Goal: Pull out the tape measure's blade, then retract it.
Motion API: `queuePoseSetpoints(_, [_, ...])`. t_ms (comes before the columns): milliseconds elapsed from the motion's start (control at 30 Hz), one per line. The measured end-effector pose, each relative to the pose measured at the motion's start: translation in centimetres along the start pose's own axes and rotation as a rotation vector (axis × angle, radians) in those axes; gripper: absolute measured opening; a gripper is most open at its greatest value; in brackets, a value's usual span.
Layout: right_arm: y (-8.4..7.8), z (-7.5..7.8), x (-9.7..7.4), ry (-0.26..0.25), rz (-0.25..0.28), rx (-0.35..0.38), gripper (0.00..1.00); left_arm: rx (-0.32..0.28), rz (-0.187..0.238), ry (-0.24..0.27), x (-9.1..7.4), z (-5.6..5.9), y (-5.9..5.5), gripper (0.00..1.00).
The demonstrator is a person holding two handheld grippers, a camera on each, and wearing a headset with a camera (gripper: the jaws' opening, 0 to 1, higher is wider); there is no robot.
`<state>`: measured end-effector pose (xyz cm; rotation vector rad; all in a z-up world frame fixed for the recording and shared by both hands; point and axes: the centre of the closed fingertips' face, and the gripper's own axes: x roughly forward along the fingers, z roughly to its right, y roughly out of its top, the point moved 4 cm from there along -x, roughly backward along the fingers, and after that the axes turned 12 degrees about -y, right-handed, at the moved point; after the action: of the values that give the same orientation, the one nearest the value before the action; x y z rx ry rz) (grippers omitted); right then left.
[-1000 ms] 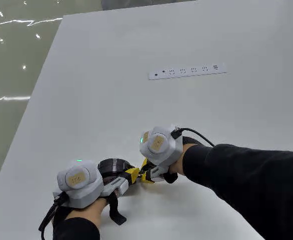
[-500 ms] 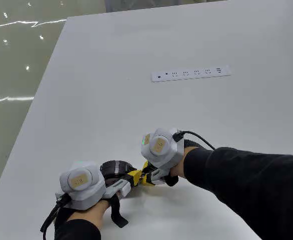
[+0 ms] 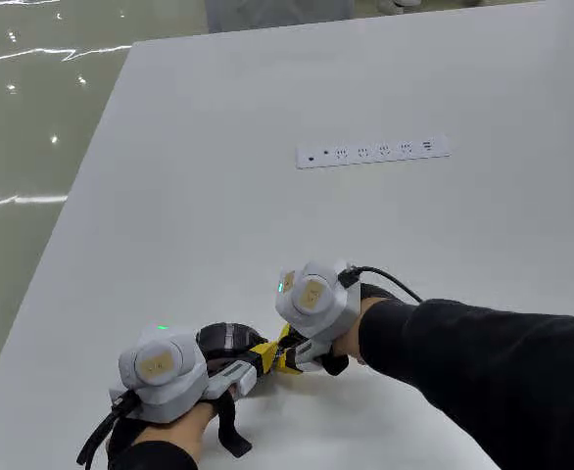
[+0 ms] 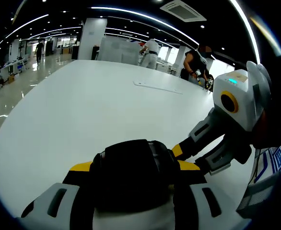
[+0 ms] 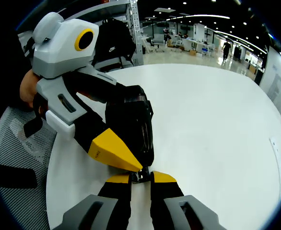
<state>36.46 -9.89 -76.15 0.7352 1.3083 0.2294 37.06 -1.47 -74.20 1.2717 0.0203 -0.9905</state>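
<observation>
**Pinching the hook, blade not out yet**

The round black tape measure case (image 3: 226,341) lies on the white table (image 3: 267,147), at the near edge close to the person. The left gripper (image 4: 133,165) is clamped on it, w/ one yellow-tipped jaw on each side of the case. The right gripper (image 5: 140,176) has its jaws almost together, w/ the small metal blade hook (image 5: 140,173) pinched btw. them, right at the mouth of the case. No length of blade is visible, so I judge the pull-out is at its very start.

Key relation: the case sits directly in front of the right gripper, mouth facing it, tips just at the mouth. The blade axis runs approx. along the line from left gripper to right gripper, flat over the table. The next move prob. needs the right gripper to draw straight back along this line while the left one holds the case fixed. A sideways pull could let the hook slip.
</observation>
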Motion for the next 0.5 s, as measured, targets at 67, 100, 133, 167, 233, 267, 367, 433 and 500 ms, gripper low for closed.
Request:
queuePoseSetpoints(67, [-0.02,-0.05,0.01,-0.016,0.005,0.007,0.10,0.001,0.000,0.001,0.02,-0.02,0.00,0.62])
queuePoseSetpoints(100, [-0.04,-0.09,0.02,-0.025,0.008,0.009,0.10,0.002,0.000,0.000,0.04,-0.02,-0.01,0.62])
queuePoseSetpoints(133, [-0.05,-0.12,0.02,-0.030,0.010,0.012,0.10,0.002,0.000,0.000,0.06,-0.01,-0.02,0.62])
queuePoseSetpoints(167, [-0.03,-0.07,0.03,-0.036,0.012,0.025,0.10,0.004,-0.002,0.000,0.10,0.00,-0.03,0.62])
queuePoseSetpoints(233, [0.00,-0.10,0.02,-0.044,0.012,0.024,0.10,0.007,-0.002,0.000,0.16,0.03,-0.05,0.62])
queuePoseSetpoints(267, [0.00,-0.14,0.01,-0.049,0.013,0.011,0.11,0.006,-0.001,0.000,0.15,0.04,-0.04,0.62])
queuePoseSetpoints(367, [0.02,-0.09,0.03,-0.053,0.010,0.028,0.11,0.006,-0.001,0.001,0.12,0.04,-0.05,0.62])
queuePoseSetpoints(433, [0.03,-0.11,0.03,-0.060,0.008,0.027,0.11,0.007,-0.002,0.001,0.12,0.04,-0.04,0.62])
queuePoseSetpoints(500, [0.04,-0.21,-0.02,-0.067,0.011,0.040,0.12,0.009,0.000,0.000,0.12,0.05,-0.03,0.62])
